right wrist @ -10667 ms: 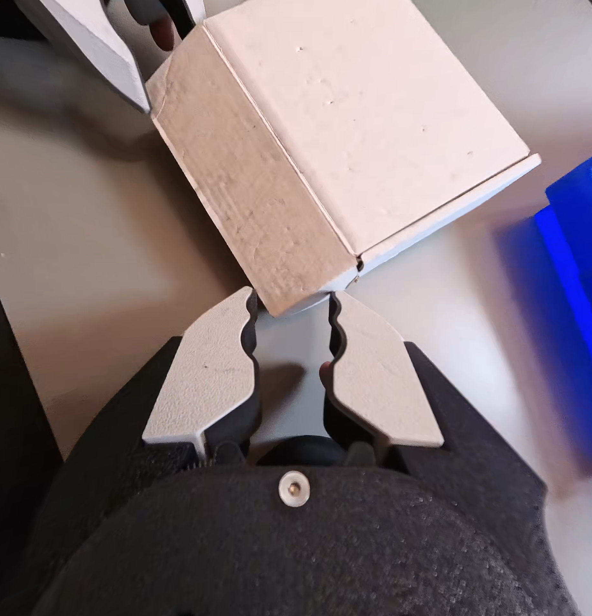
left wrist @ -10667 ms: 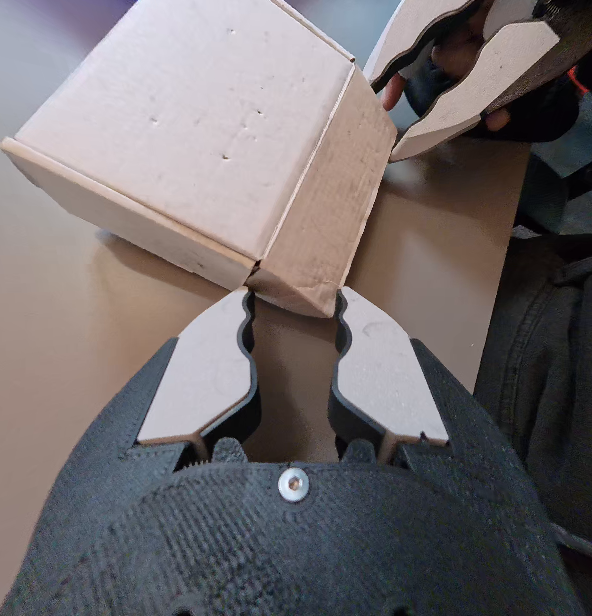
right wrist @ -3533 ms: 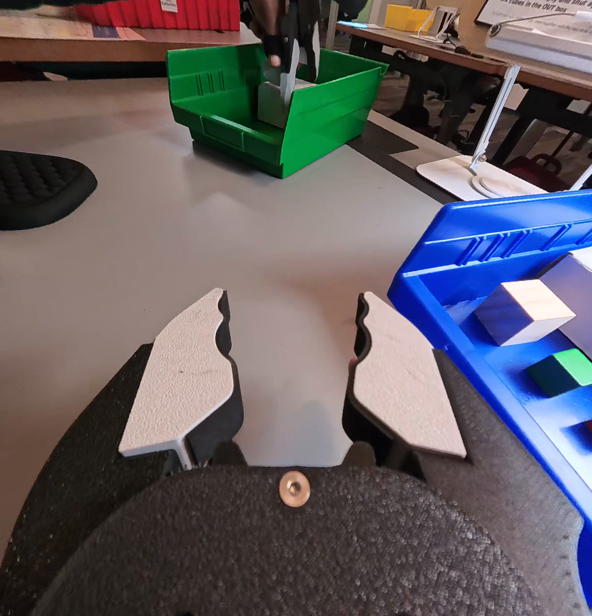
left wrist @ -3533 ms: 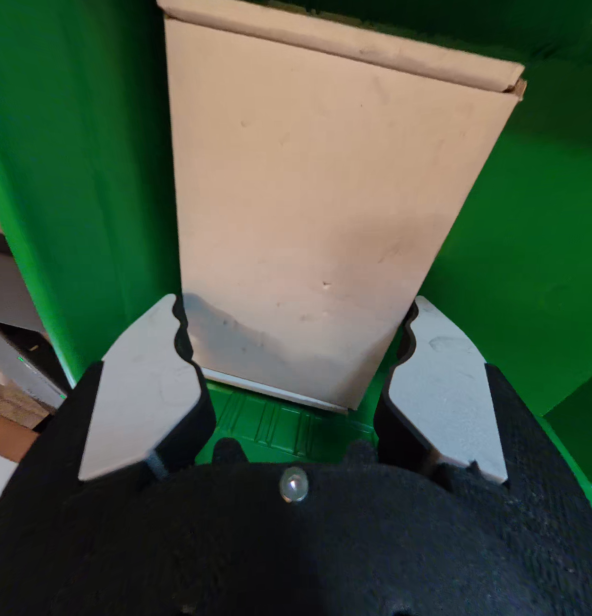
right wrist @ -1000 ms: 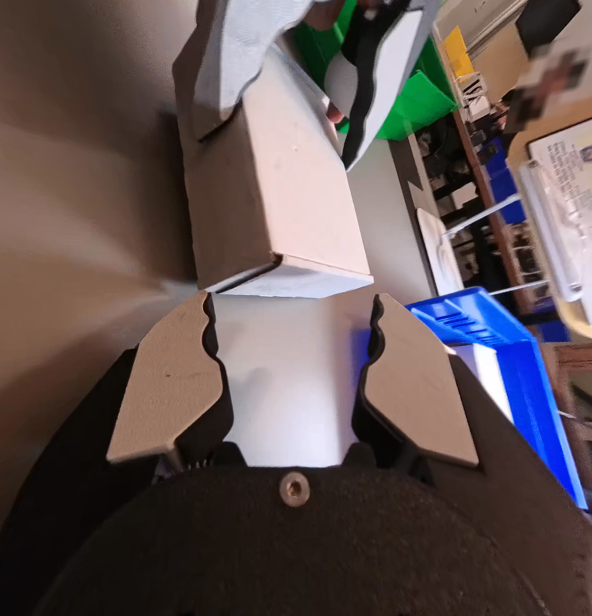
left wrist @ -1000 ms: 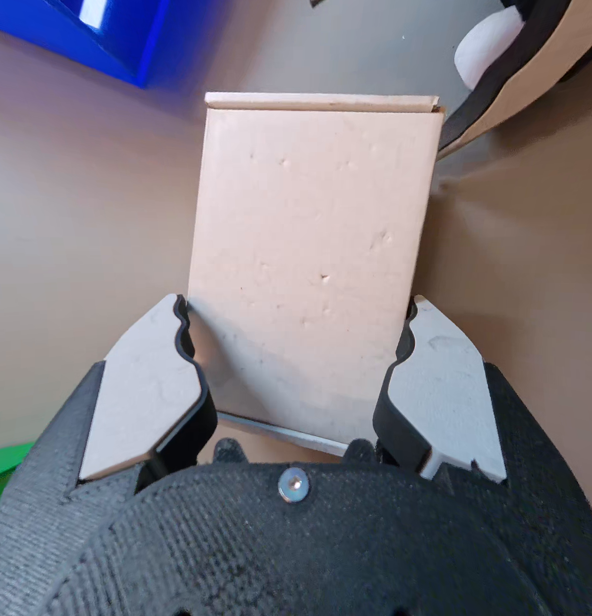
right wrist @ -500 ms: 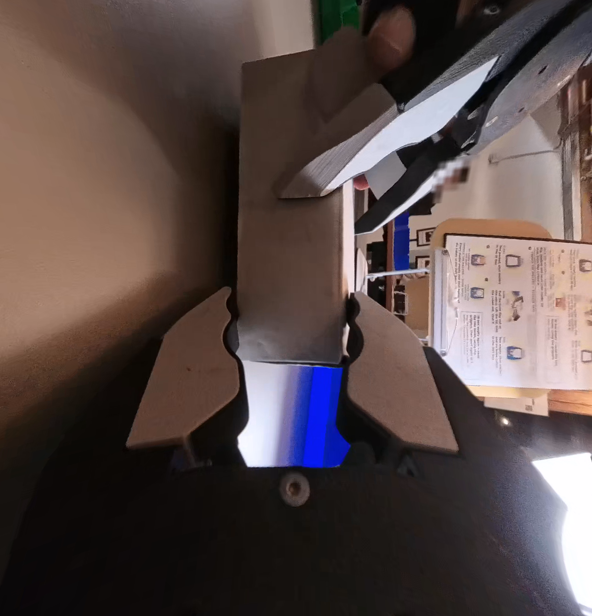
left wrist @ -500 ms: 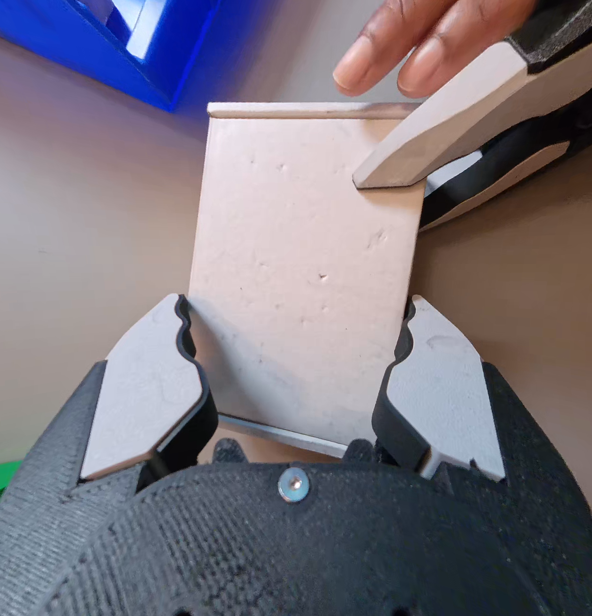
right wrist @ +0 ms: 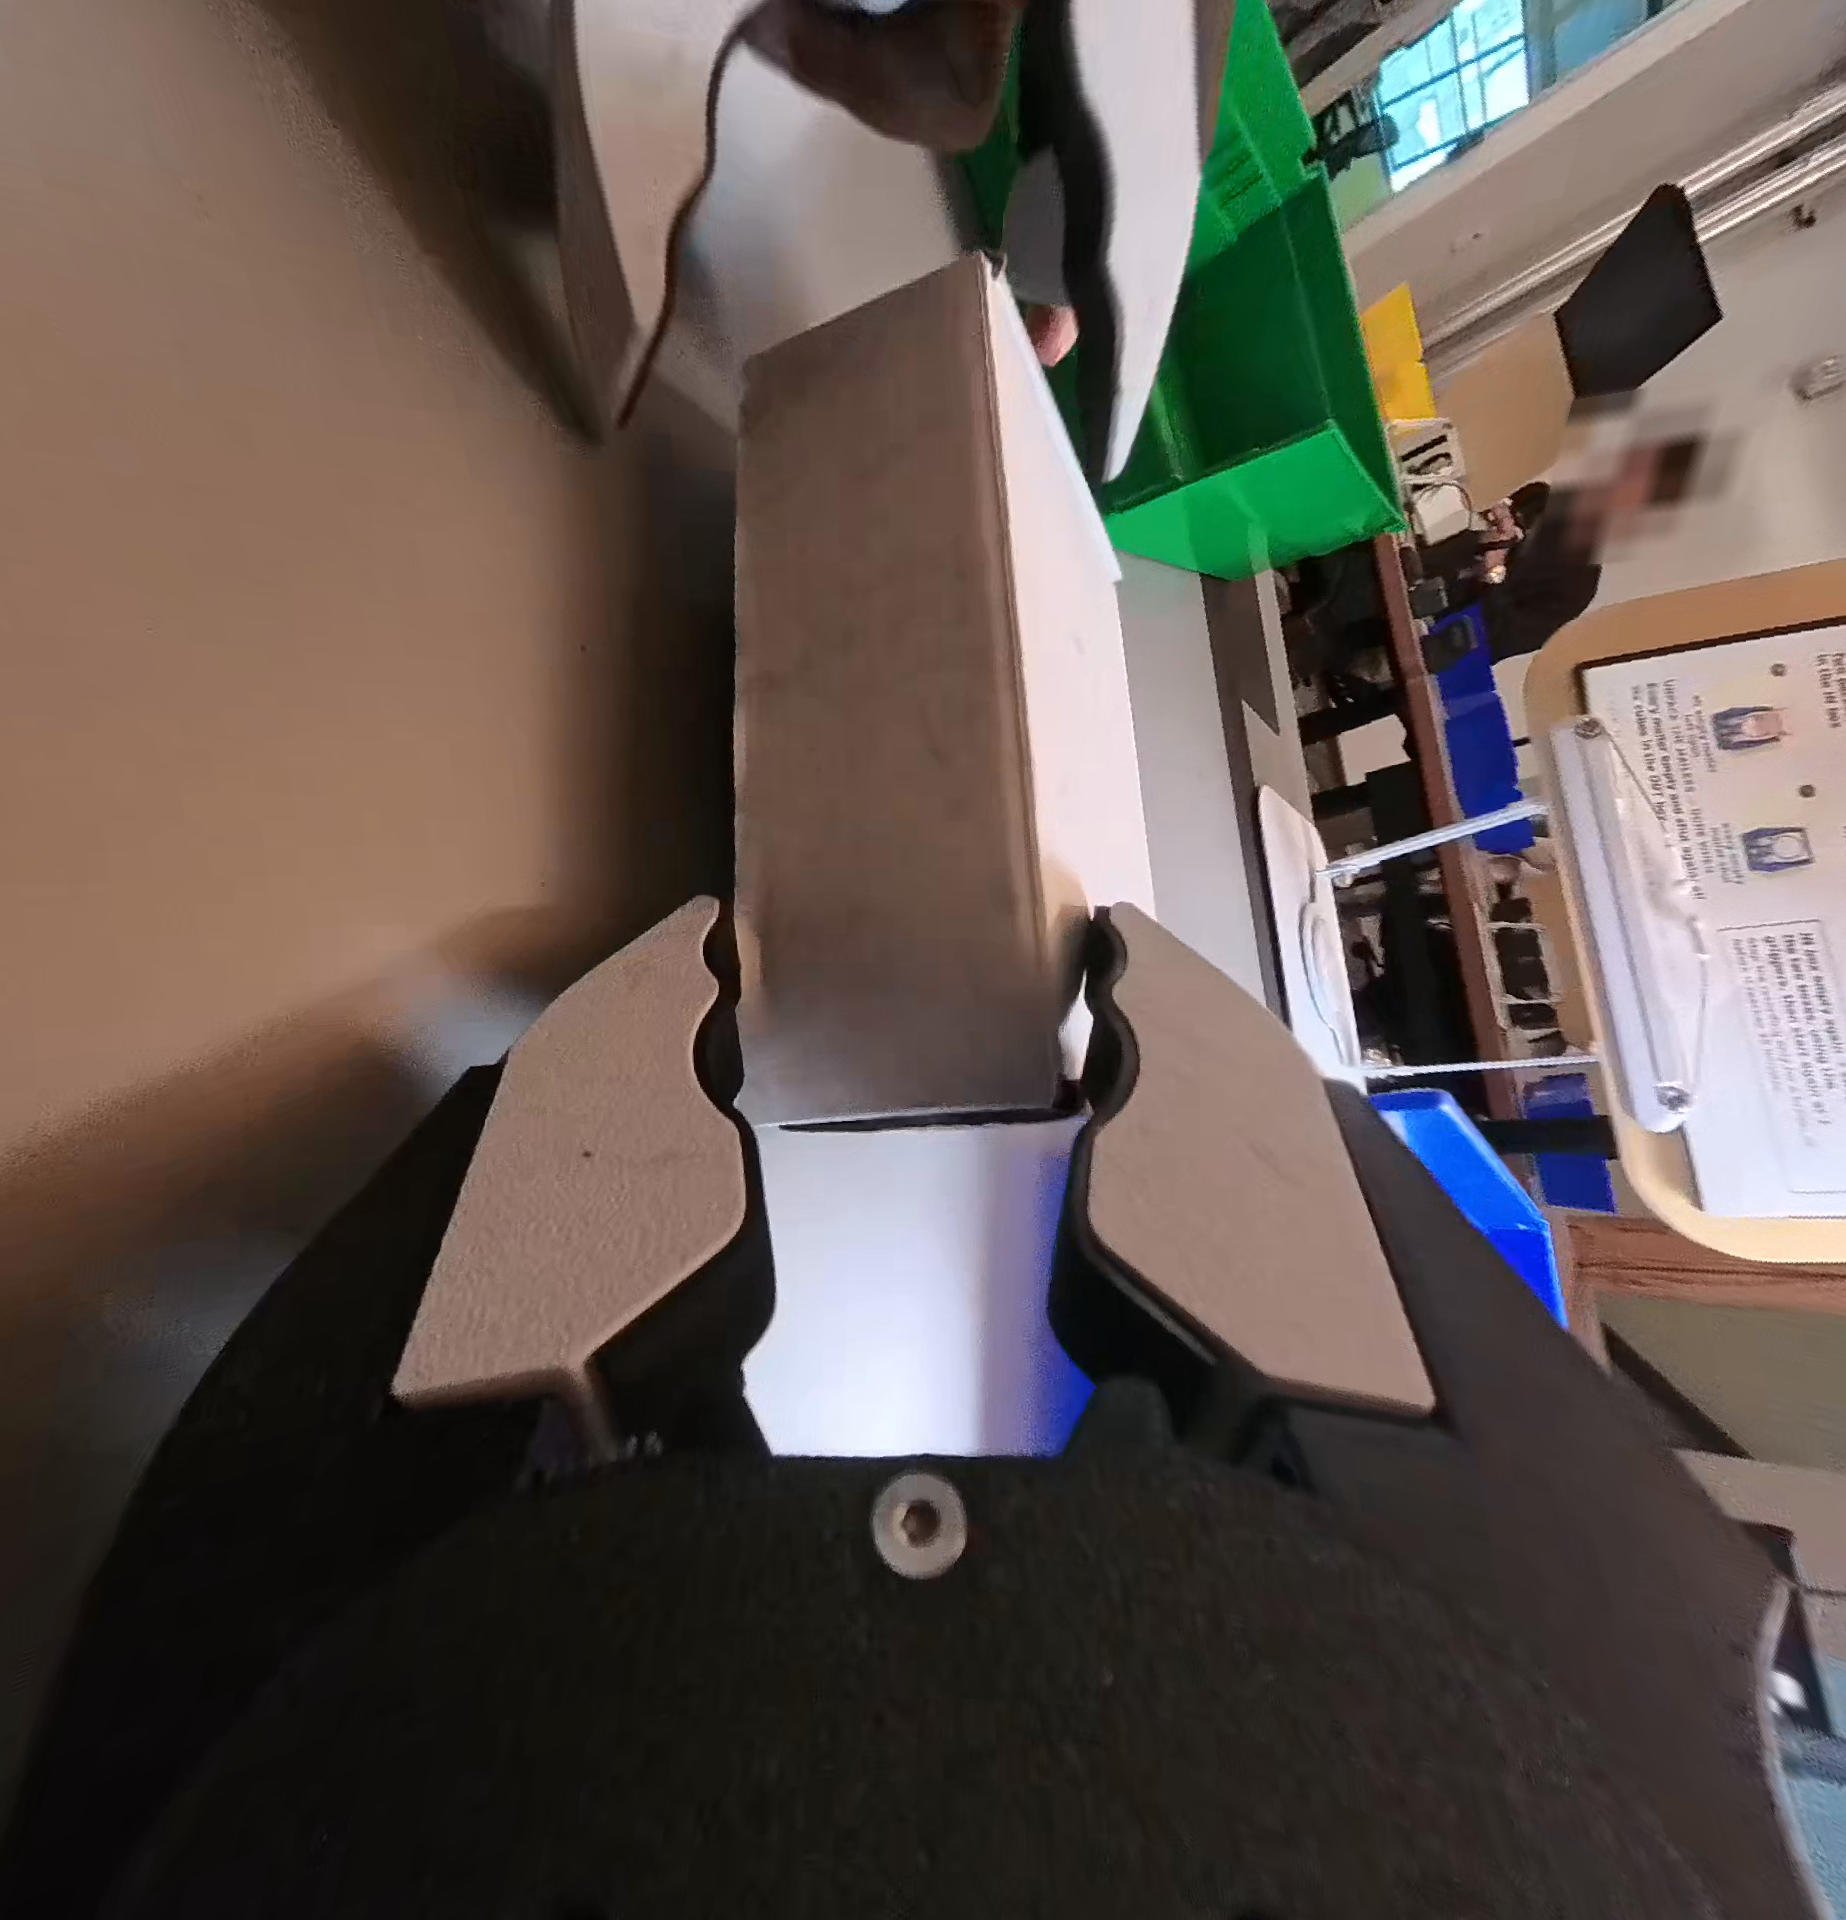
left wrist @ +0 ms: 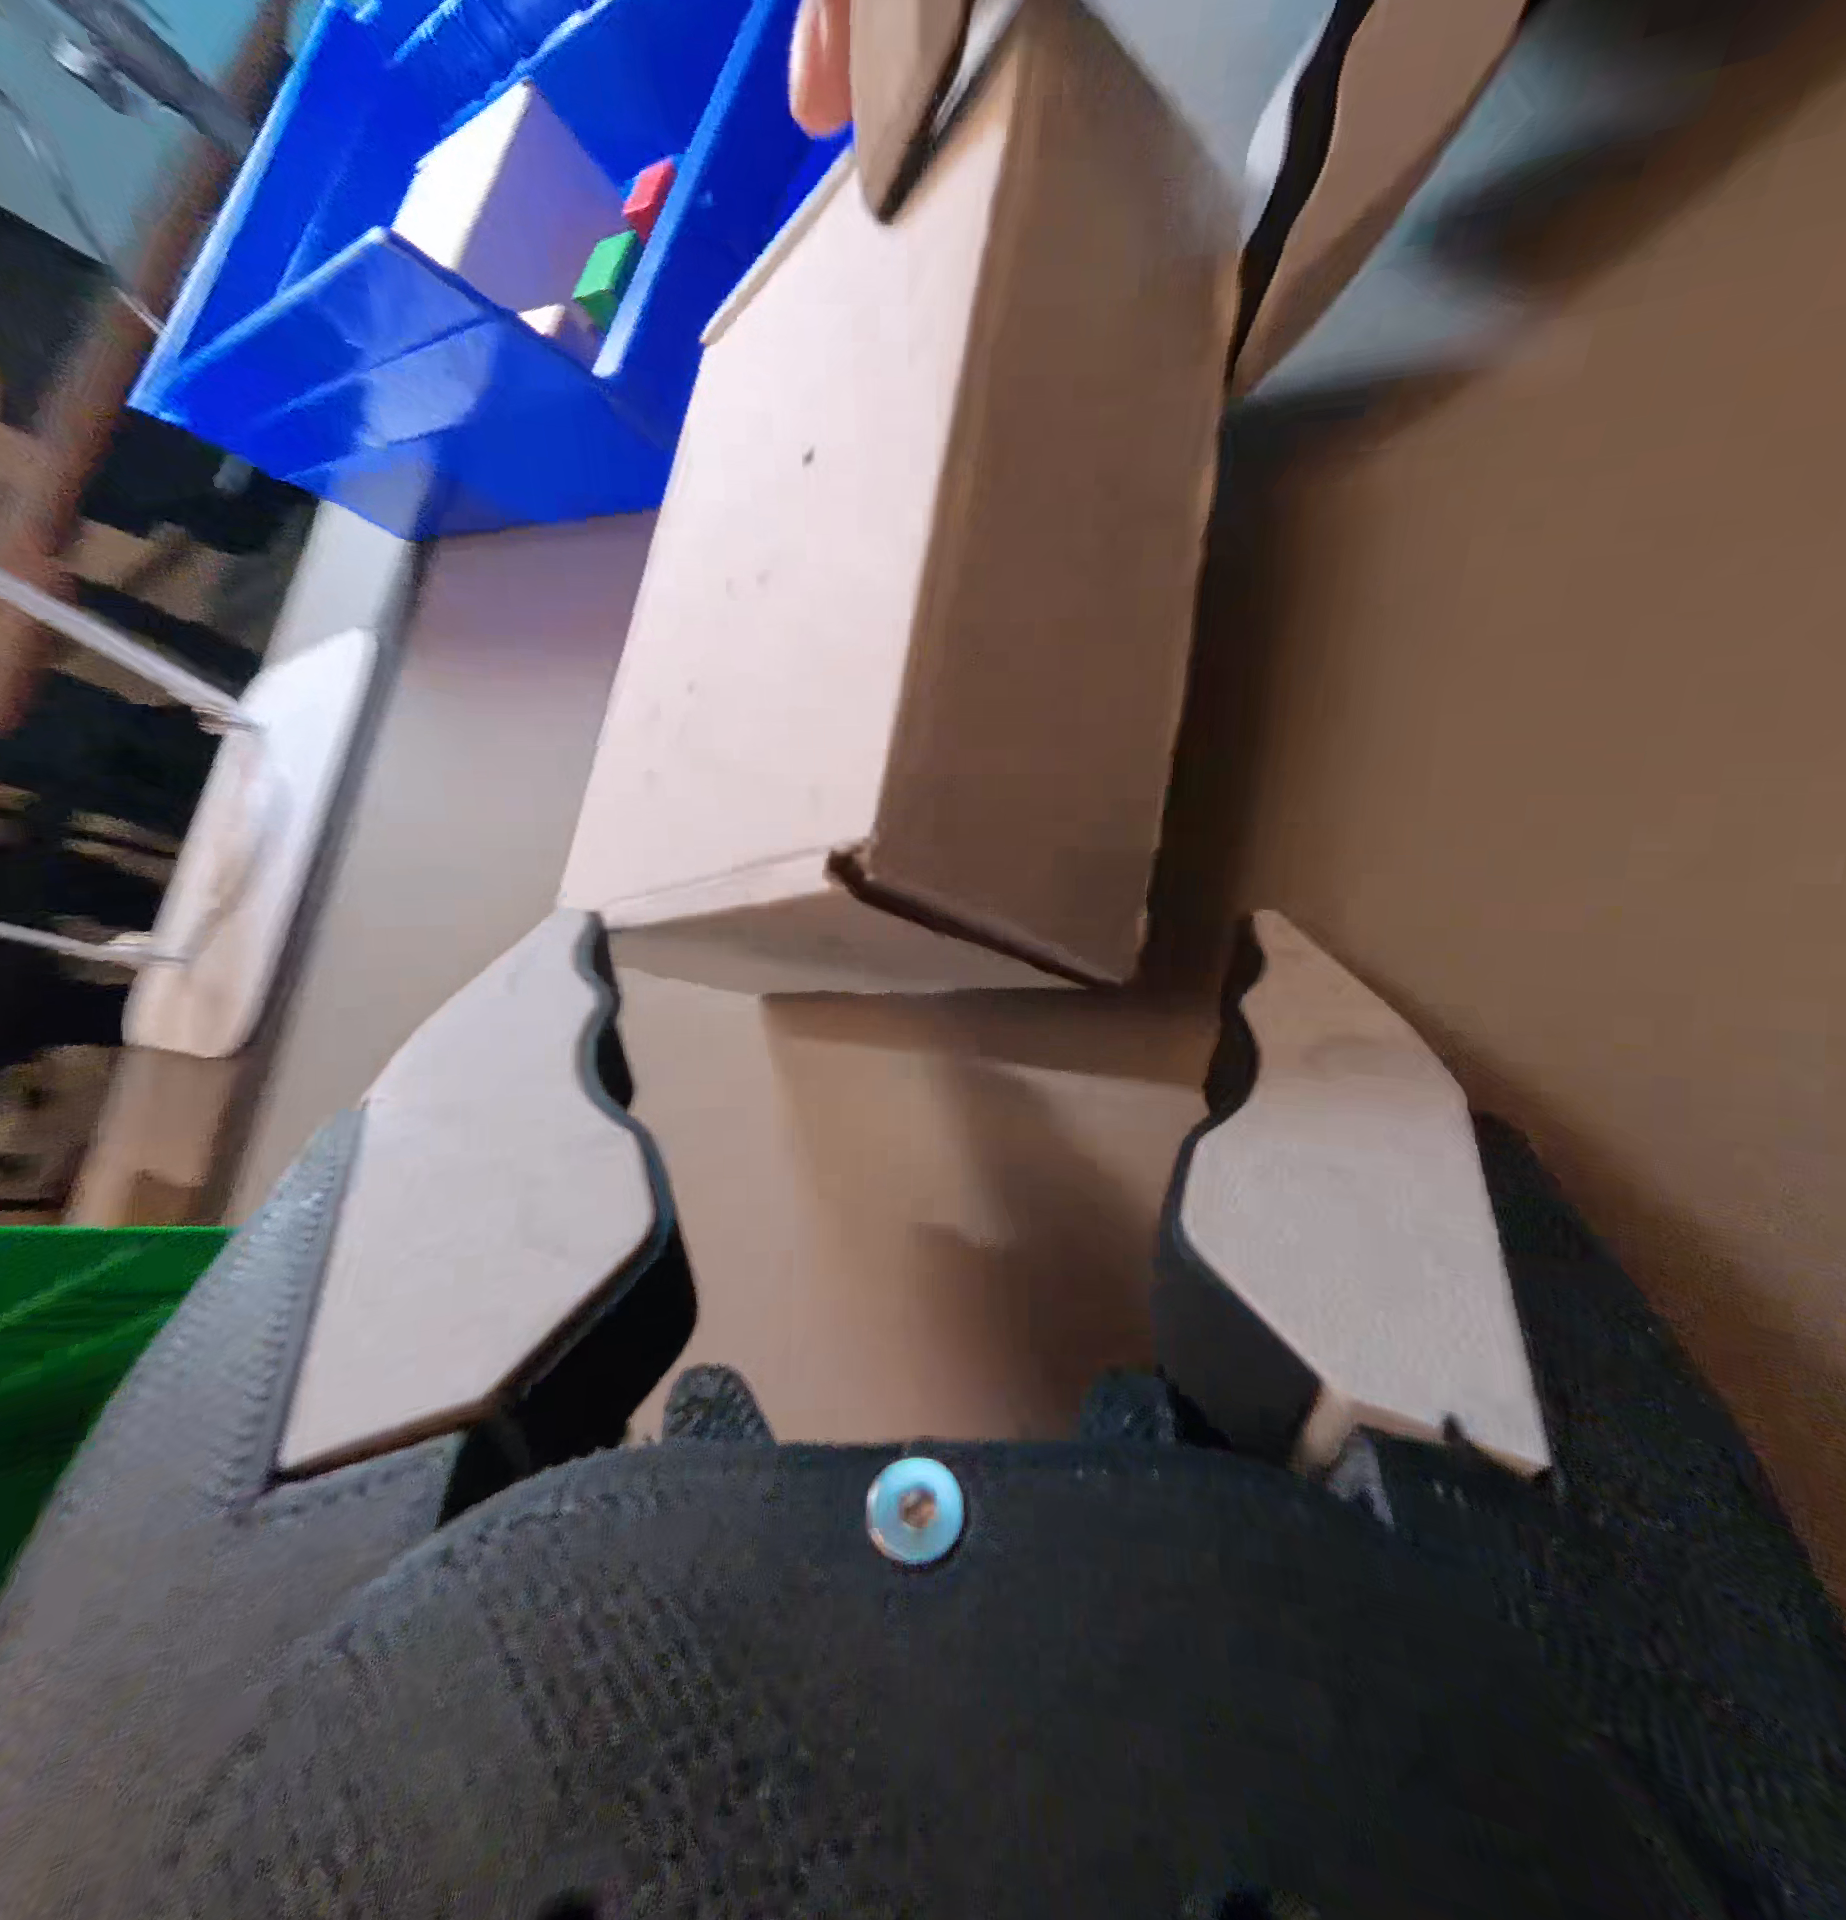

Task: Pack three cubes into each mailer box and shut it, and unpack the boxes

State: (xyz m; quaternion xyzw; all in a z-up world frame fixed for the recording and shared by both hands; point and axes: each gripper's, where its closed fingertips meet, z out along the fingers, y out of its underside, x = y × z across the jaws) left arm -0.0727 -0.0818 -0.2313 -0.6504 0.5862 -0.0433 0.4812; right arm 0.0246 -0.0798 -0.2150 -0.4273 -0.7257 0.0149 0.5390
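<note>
A closed white mailer box (left wrist: 898, 540) is held on edge over the tan table (left wrist: 1521, 727). My right gripper (right wrist: 908, 956) is shut on one end of the box (right wrist: 877, 727); its fingers (left wrist: 1355, 156) show at the box's far end in the left wrist view. My left gripper (left wrist: 919, 935) is open, its fingertips level with the box's near end and a gap on the right side. In the right wrist view its fingers (right wrist: 586, 260) stand spread on either side of the far end. The box's contents are hidden.
A blue bin (left wrist: 410, 364) beyond the box holds a red cube (left wrist: 649, 197), a green cube (left wrist: 607, 275) and another white box (left wrist: 503, 197). A green bin (right wrist: 1262, 416) stands farther off. A white lamp base (left wrist: 264, 810) and an instruction board (right wrist: 1729, 883) are nearby.
My left gripper has opened, let go of the box and drawn back to its end. My right gripper keeps its hold on the other end, and the box has tilted.
</note>
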